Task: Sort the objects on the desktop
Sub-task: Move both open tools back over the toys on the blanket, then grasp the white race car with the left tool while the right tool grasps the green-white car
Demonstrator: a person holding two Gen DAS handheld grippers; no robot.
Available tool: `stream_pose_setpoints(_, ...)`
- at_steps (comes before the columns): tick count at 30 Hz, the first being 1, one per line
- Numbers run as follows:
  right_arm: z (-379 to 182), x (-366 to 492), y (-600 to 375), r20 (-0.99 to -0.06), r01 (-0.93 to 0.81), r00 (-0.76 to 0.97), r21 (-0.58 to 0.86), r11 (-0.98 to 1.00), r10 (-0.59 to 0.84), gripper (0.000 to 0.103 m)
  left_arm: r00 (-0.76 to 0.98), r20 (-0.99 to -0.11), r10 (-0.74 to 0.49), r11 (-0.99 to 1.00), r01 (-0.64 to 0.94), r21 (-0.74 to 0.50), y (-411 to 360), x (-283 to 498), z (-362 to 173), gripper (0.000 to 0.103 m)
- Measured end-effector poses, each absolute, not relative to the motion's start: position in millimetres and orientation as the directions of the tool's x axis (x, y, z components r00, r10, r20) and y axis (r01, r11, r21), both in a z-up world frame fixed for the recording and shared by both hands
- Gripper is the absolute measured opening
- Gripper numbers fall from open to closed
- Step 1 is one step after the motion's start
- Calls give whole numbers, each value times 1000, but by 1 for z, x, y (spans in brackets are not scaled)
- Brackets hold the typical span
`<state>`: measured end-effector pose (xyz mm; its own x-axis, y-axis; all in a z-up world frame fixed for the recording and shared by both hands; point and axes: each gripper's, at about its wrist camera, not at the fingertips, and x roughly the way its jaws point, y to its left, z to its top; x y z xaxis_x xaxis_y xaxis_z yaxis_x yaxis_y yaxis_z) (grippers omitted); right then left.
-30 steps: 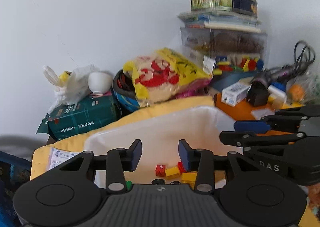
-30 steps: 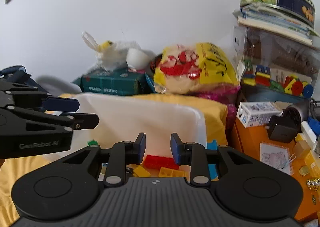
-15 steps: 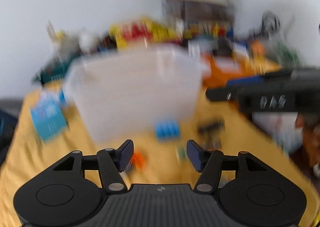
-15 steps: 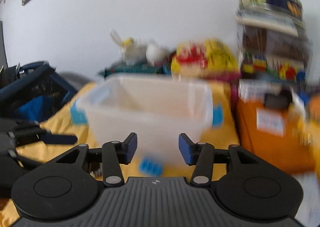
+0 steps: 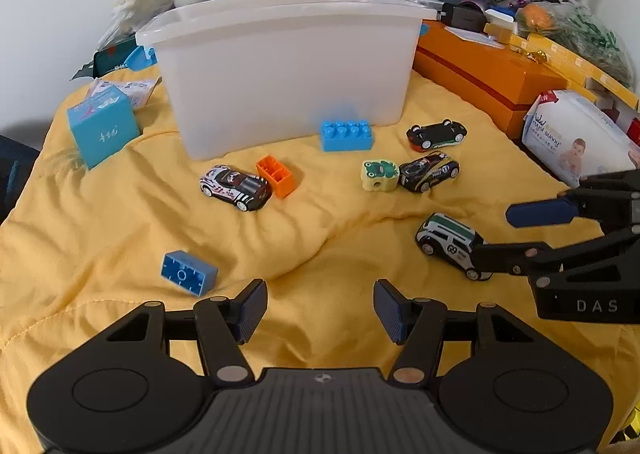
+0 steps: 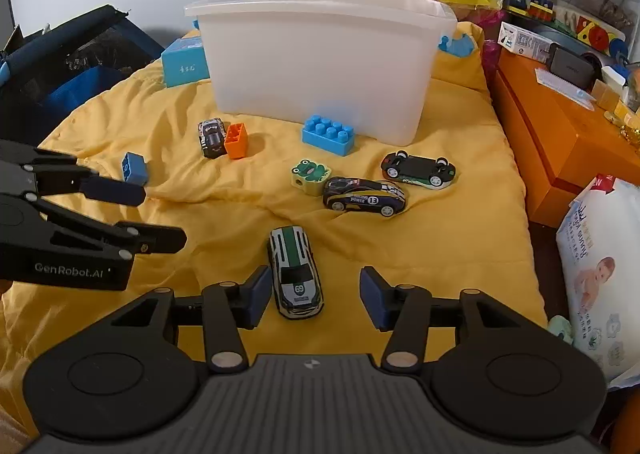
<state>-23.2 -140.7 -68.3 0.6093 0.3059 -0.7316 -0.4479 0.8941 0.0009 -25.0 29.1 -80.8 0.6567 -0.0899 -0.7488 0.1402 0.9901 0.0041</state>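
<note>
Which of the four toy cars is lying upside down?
The black car nearest the orange box: its underside and all four wheels face up, while the other three stand on their wheels.

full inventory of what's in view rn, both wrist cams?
storage bin: 1, translucent white, back of yellow blanket
toy cars: 4; one flipped
bricks: 3; large blue at bin, orange by striped car, small blue near left
frog block: 1, pale yellow
blue box: 1, left of bin
wipes pack: 1, right
left gripper: open, empty
right gripper: opening, car between fingers, untouched
</note>
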Motion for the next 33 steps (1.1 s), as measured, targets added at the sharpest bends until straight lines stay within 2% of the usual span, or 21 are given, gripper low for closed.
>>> stream_pose_setpoints(3,-67,-25,-138,-724,-457,618,-12,890,308,57,661,-745,-92,990,139,1,29,-29,-79,63)
stream_pose_setpoints(14,-76,-27,-135,-736,-460,608,-22,888,297,57,648,-755,-99,988,153,1,27,-30,-83,63)
stream_pose_setpoints(25,-80,-25,-132,-736,-469,610,-36,883,294,53,644,-757,-106,987,162,0,27,-29,-87,63)
stream_pose_setpoints(28,-84,-20,-125,-737,-485,604,-39,873,303,49,650,-752,-110,986,164,-3,27,-27,-84,63)
stream_pose_setpoints(30,-89,-14,-122,-750,-492,588,-36,870,302,41,659,-743,-115,985,175,2,26,-25,-80,63)
stream_pose_setpoints(32,-92,-12,-123,-749,-486,584,-15,874,313,41,670,-732,-121,981,193,14,25,-22,-77,63)
stream_pose_setpoints(33,-92,-12,-124,-751,-491,580,-11,871,317,37,677,-727,-116,980,197,27,25,-20,-76,63)
